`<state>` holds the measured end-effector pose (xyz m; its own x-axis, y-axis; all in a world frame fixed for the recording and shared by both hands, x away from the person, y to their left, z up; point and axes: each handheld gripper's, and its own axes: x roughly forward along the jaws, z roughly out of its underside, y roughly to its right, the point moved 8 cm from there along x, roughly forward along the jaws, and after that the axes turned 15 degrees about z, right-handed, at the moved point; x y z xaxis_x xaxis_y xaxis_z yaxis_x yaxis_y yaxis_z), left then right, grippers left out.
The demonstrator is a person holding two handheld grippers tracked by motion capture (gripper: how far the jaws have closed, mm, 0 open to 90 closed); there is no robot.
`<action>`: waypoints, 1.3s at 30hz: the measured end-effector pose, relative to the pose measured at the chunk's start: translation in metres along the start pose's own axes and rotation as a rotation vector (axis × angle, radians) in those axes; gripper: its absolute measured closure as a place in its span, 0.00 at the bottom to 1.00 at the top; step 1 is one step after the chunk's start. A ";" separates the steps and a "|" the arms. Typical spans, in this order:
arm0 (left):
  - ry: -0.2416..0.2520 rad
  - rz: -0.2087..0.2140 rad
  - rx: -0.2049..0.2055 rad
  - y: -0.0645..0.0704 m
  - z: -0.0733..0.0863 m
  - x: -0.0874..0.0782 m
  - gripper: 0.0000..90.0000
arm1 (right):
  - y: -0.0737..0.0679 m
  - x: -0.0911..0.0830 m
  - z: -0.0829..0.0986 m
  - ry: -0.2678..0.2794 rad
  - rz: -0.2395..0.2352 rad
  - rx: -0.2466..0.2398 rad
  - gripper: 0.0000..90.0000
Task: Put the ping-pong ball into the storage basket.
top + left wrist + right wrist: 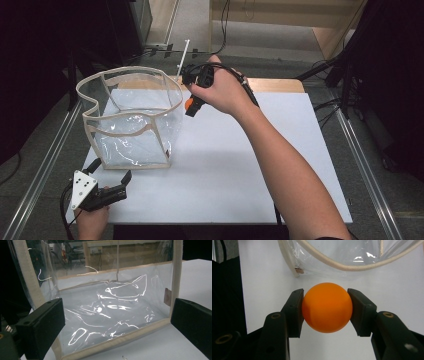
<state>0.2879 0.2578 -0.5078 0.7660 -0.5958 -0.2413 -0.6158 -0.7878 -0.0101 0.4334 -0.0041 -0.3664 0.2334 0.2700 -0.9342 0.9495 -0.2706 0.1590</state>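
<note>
I see a white table top (280, 165). A brown wooden strip (280, 85) runs along its far edge. A grey metal rail (45, 155) lies by its left side and another rail (367, 170) by its right side. Past its far edge stands a thin white stick (184, 55). Further back are a black cable (223, 25) and a wooden shelf (300, 20).

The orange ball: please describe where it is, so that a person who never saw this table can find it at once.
On the white table stands a clear plastic bag with a beige fabric rim. Just right of its open top, the right gripper hangs above the table. The orange ball is clamped between its two black jaws, the one brightly coloured round thing there.
</note>
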 end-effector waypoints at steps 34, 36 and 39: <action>-0.002 0.002 0.002 0.000 0.000 0.000 0.00 | 0.004 -0.019 -0.019 0.020 0.015 -0.010 0.53; -0.002 0.001 0.002 0.000 0.000 0.000 0.00 | 0.004 -0.019 -0.020 0.019 0.016 -0.009 0.53; -0.001 0.002 0.001 0.000 0.000 0.000 0.00 | 0.005 -0.019 -0.021 0.025 0.013 -0.010 0.53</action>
<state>0.2876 0.2581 -0.5078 0.7643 -0.5975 -0.2424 -0.6179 -0.7862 -0.0105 0.4380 0.0084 -0.3408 0.2508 0.2895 -0.9237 0.9483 -0.2653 0.1743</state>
